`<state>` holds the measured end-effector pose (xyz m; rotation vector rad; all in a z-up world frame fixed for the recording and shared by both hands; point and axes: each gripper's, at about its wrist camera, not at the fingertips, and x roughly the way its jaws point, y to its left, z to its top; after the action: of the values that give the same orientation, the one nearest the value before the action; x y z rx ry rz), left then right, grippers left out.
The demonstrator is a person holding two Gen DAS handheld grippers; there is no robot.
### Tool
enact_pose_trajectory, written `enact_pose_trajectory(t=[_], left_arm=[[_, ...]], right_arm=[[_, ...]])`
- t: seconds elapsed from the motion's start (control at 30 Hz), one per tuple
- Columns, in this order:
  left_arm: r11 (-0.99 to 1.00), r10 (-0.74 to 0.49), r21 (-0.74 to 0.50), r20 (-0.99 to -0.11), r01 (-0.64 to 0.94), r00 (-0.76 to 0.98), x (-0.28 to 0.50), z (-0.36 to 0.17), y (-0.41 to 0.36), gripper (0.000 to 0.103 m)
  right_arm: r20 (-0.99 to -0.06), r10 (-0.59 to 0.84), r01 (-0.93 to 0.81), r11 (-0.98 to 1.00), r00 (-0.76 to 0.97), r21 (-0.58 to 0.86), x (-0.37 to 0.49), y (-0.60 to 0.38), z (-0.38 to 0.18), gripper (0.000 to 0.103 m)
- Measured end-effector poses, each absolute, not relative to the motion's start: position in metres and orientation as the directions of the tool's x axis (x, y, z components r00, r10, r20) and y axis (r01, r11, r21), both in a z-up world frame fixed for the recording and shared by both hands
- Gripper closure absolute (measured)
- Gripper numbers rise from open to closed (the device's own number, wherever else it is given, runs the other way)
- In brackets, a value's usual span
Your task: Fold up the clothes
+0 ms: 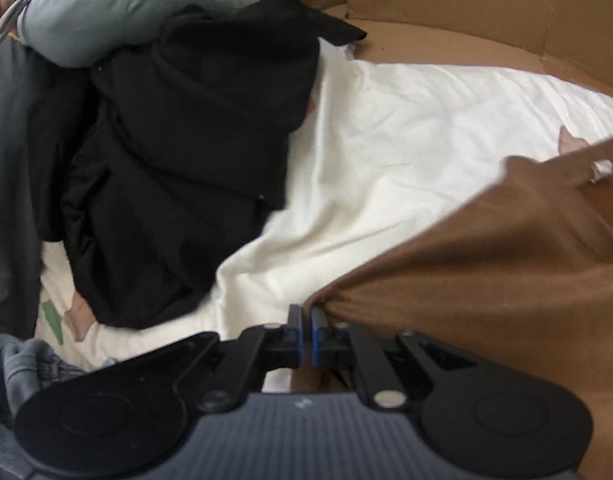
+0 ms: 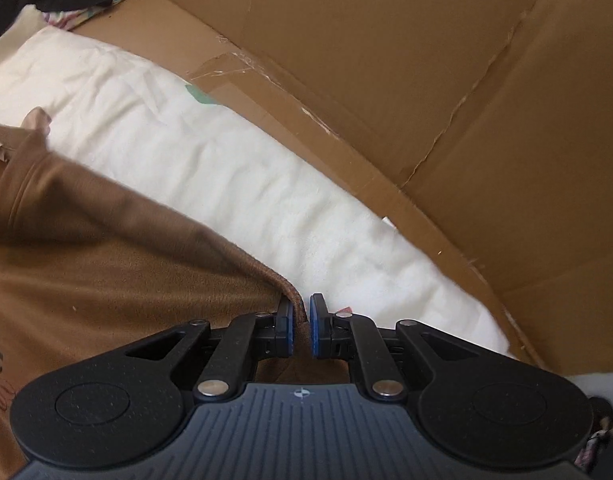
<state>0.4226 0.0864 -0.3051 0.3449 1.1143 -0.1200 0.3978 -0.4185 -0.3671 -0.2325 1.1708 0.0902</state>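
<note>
Across the lower right of the left wrist view, the brown garment (image 1: pixel 486 280) hangs stretched between my two claws, spreading over the white bedding (image 1: pixel 386 140) below it. What worries me most is a slip: each claw has only a thin pinch of hem, so any uneven pull between my hands could drag the cloth out of one side and drop that corner in a heap. I also judge a snag possible in the left view, where the black clothes pile (image 1: pixel 178 152) sits close to the garment's near edge at centre left; dragging the cloth that way could pull the pile along. In the right view the cardboard box wall (image 2: pixel 426 80) fills the upper right, and swinging wide could catch the fabric on its edge.

My left gripper (image 1: pixel 305 334) is closed almost fully, its blue pads clamping a corner of the brown cloth at the lower centre. My right gripper (image 2: pixel 302 332) is likewise nearly closed, with a fold of the same hem visibly caught between its pads at lower centre.
</note>
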Motion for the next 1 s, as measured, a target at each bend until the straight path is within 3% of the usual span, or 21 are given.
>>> enact_pose_trajectory(t=[0.07,0.17,0.3,0.43,0.5,0.53,1.0], left_arm=[[0.950,0.054,0.186,-0.889,0.252,0.455,0.417,-0.304,0.094,0.092],[0.955,0.046,0.175,-0.885,0.239,0.463,0.410,-0.303,0.104,0.075],[0.974,-0.002,0.098,-0.896,0.203,0.445,0.409,-0.305,0.114,0.073],[0.986,-0.045,0.026,-0.907,0.162,0.420,0.412,-0.309,0.123,0.078],[0.988,-0.077,-0.015,-0.916,0.156,0.394,0.415,-0.310,0.125,0.095],[0.987,-0.081,-0.018,-0.915,0.161,0.395,0.415,-0.306,0.126,0.096],[0.979,-0.043,0.056,-0.885,0.197,0.464,0.427,-0.274,0.124,0.097]], right_arm=[[-0.916,-0.034,-0.175,0.978,0.401,-0.113,0.396,-0.422,-0.368,0.094],[-0.910,-0.009,-0.172,0.981,0.415,-0.088,0.392,-0.426,-0.367,0.094],[-0.906,0.006,-0.179,0.981,0.422,-0.077,0.390,-0.429,-0.367,0.093],[-0.905,0.013,-0.192,0.978,0.426,-0.077,0.389,-0.428,-0.368,0.094],[-0.904,0.013,-0.200,0.976,0.427,-0.081,0.389,-0.428,-0.369,0.095],[-0.904,0.009,-0.205,0.975,0.428,-0.088,0.389,-0.427,-0.368,0.096],[-0.886,-0.054,-0.199,0.966,0.460,-0.163,0.393,-0.423,-0.350,0.097]])
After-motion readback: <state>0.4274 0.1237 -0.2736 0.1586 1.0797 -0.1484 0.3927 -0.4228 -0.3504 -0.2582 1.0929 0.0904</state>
